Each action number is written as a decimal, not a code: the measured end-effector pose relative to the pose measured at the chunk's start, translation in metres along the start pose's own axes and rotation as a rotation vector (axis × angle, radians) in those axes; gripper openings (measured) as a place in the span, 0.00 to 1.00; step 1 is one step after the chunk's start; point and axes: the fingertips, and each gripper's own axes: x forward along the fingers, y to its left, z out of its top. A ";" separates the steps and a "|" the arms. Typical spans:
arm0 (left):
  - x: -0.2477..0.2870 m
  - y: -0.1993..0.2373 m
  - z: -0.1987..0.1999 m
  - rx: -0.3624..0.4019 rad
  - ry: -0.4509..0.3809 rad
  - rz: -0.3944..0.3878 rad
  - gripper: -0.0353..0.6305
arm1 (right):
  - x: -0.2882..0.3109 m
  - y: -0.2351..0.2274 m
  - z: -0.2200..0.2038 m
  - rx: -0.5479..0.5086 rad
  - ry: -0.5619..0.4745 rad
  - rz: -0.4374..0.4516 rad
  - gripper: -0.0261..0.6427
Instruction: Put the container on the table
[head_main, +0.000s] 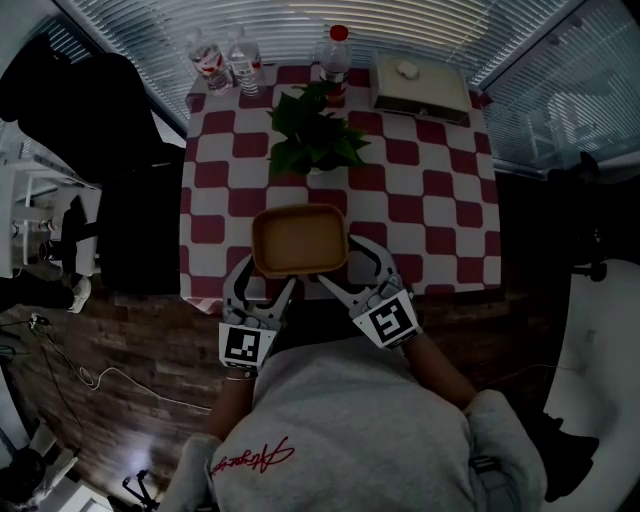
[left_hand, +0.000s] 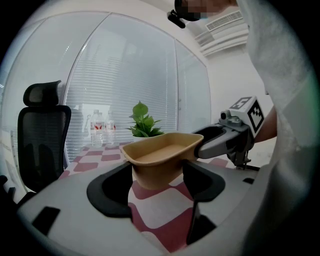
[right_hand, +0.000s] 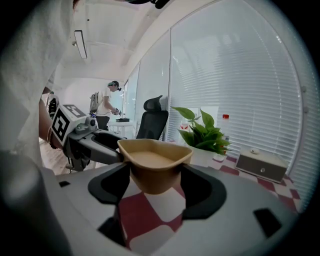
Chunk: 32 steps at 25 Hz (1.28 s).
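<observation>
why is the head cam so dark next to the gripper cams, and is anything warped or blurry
Head view: dim, floor nearly black, fisheye bowing the table edges, container readable. Left gripper view: brighter, backlit by the blinds, black round vignette, foreground soft. Right gripper view: same vignette, blinds curved, plant fairly sharp.

checkered table; plant, bottles, box

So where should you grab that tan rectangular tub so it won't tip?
Grip the tan rectangular tub on its tapered walls just under the flared rim, coming from its near end. The rim should stop it slipping down. The left gripper and right gripper hold it so, one at each near corner.
</observation>
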 end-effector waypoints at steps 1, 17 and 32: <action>0.001 0.000 -0.001 -0.003 0.000 0.001 0.52 | 0.001 0.000 -0.002 0.009 0.002 -0.001 0.52; 0.011 0.002 -0.013 0.014 0.059 -0.006 0.52 | 0.009 -0.004 -0.026 0.035 0.070 0.015 0.51; 0.012 0.001 -0.028 0.013 0.108 -0.011 0.52 | 0.014 0.001 -0.046 0.068 0.127 0.033 0.51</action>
